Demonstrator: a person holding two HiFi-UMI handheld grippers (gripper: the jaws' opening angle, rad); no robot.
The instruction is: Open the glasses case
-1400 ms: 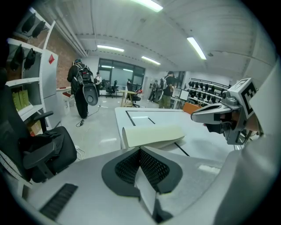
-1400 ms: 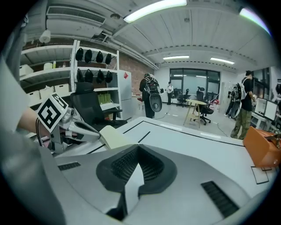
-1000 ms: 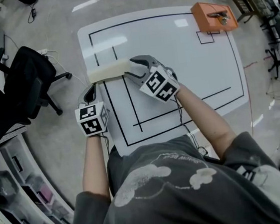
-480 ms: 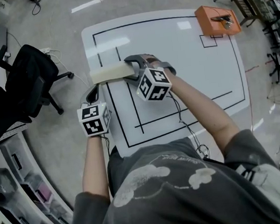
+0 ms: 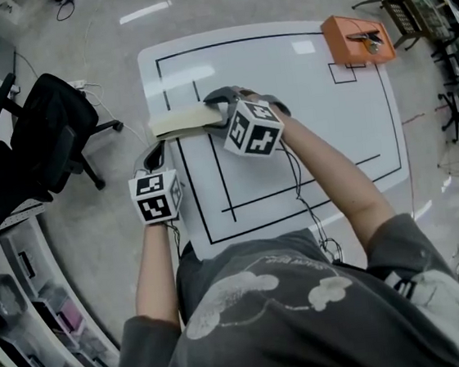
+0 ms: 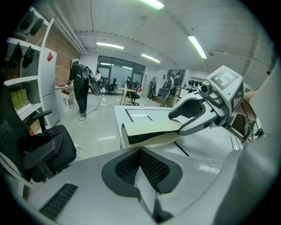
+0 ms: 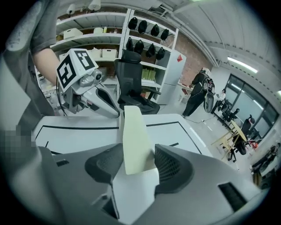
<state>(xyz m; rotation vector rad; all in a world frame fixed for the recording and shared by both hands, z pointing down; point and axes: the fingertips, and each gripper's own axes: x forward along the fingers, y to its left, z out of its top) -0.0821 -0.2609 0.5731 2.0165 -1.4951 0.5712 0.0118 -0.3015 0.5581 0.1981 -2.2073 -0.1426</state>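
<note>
Right gripper point(image 7: 137, 154): jaws just now closing, pinched on the right end of the glasses case point(image 5: 186, 119). The left gripper view shows one jaw above the lid's lip and one beneath it, a grip set at the seam, evidently so the lid can be levered up. Glasses case: cream, long, lying crosswise at the far left of the table point(image 5: 320, 111), its left end at or just past the table's left edge. A narrow dark gap parts lid from base along the side facing the person, so opening is judged begun but far from complete. Whether the base rests on the table or hangs slightly clear of it cannot be settled from these views. Left gripper point(image 5: 153, 156): jaws closed together on nothing, held off the table's left edge near the case's left end and apart from it, probably stationed to steady the base. Surroundings: black office chair point(image 5: 46, 125) on the floor to the left, well apart; orange box point(image 5: 352, 34) at the table's far right corner, well apart. Bare tabletop lies right of the case and nearer the person, and nothing stands over the lid to block its swing.
</note>
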